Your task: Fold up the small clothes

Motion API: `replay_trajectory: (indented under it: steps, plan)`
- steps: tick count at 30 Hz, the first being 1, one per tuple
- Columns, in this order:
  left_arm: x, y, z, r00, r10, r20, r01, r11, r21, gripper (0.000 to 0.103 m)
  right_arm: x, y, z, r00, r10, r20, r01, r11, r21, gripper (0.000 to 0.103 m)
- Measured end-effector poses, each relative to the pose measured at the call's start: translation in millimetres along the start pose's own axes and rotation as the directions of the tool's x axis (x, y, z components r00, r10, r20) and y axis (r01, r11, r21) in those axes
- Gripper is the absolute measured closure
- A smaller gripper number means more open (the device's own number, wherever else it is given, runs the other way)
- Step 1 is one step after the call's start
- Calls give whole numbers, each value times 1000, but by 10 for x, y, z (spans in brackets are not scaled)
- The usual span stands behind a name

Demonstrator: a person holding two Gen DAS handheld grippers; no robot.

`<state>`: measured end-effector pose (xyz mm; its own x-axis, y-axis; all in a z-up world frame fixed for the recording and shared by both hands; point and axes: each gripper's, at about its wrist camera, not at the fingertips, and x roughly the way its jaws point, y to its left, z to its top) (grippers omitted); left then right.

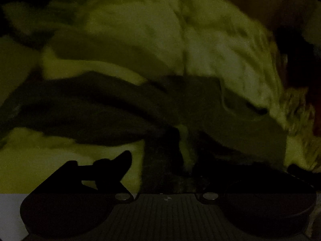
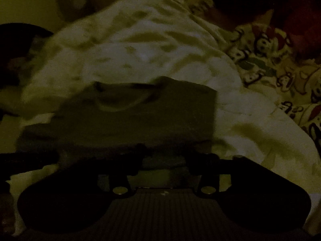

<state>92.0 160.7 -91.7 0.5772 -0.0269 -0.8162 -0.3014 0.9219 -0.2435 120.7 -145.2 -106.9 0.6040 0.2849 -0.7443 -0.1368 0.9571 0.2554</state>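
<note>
The scene is very dark. A dark small garment (image 2: 124, 116) with a neckline seam lies on a pale crumpled sheet (image 2: 140, 46). It also shows in the left wrist view (image 1: 200, 104), bunched and folded over. My left gripper (image 1: 162, 160) sits at the garment's near edge; dark cloth covers its fingertips, so its state is unclear. One dark finger (image 1: 122, 162) shows at lower left. My right gripper (image 2: 163, 156) is at the garment's near edge, and cloth lies between its fingers; whether it is clamped is hidden in the dark.
A patterned cartoon-print cloth (image 2: 280, 70) lies to the right of the sheet. A red fabric (image 2: 297, 20) is at the upper right. A dark rounded object (image 2: 18, 40) sits at the left edge. More pale bedding (image 1: 40, 160) lies at left.
</note>
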Motion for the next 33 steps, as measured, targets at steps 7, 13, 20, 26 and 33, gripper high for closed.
replay_trajectory:
  steps: [7,13,20,26,33]
  plan:
    - [-454,1004,-6,992,111,53,-91,955,-282,0,-493,466,-426,991,118,-69,-120,992,-33,40]
    - [-327,1657,196,982,179,53,-135,876,-464,0,-564,735,-700,985,122,-123,-130,989,-66,40]
    - [116,1990,276,990,139,13,-102,782,-615,0,-581,837,-777,987,105,-124,-111,993,-50,37]
    - [326,2186,256,989,150,-17,-120,714,-689,0,-665,867,-922,987,87,-138,-90,996,-9,37]
    - [318,2430,194,993,114,4,-71,650,-757,23,-722,968,-1027,986,85,-146,-83,996,19,37]
